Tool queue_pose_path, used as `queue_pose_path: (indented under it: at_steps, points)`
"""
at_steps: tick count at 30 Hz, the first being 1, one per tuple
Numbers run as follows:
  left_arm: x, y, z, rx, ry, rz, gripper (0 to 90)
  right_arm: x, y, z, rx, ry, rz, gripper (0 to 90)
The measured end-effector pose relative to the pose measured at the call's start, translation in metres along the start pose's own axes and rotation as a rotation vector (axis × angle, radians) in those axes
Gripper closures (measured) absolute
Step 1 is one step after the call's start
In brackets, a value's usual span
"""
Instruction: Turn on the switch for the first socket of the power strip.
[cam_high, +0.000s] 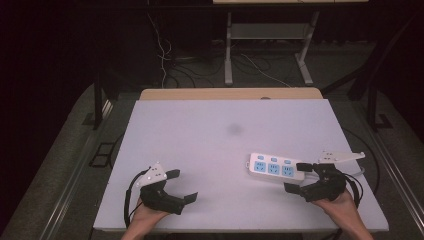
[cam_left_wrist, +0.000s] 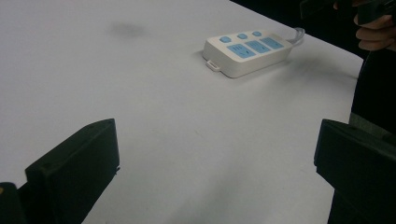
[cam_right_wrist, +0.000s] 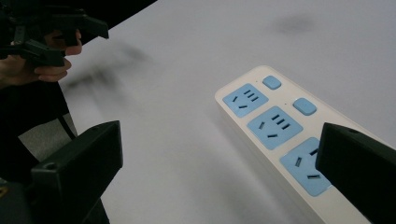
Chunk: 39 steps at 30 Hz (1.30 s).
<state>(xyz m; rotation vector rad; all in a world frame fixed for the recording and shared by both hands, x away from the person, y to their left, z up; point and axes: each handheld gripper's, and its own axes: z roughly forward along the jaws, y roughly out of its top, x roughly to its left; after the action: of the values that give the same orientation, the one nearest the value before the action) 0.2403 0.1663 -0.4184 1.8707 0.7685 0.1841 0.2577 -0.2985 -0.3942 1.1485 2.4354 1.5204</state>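
Observation:
A white power strip with three blue sockets and three blue buttons lies flat on the white table, at the right front. My right gripper stands open at the strip's right end, one jaw over that end and the other on the near side. In the right gripper view the power strip runs under the right jaw, and the right gripper holds nothing. My left gripper stands open near the front left, well apart from the strip. From the left gripper the power strip lies far ahead.
A faint dark smudge marks the table's middle. A wooden edge runs along the table's back. Beyond it, a metal frame and loose cables sit on the dark floor. The strip's cord leaves over the table's right edge.

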Motion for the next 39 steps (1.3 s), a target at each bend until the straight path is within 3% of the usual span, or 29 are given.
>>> queue_pose_path:
  at_steps: [36, 39]
  points:
    - [0.001, 0.0, 0.0, 0.001, -0.001, -0.008, 0.0, -0.018, 0.036, 0.0, 0.146, -0.02, -0.042, 0.4]
    - [0.001, 0.0, 0.0, 0.0, -0.001, -0.008, 0.0, -0.019, 0.04, 0.001, 0.18, -0.026, -0.054, 0.4]
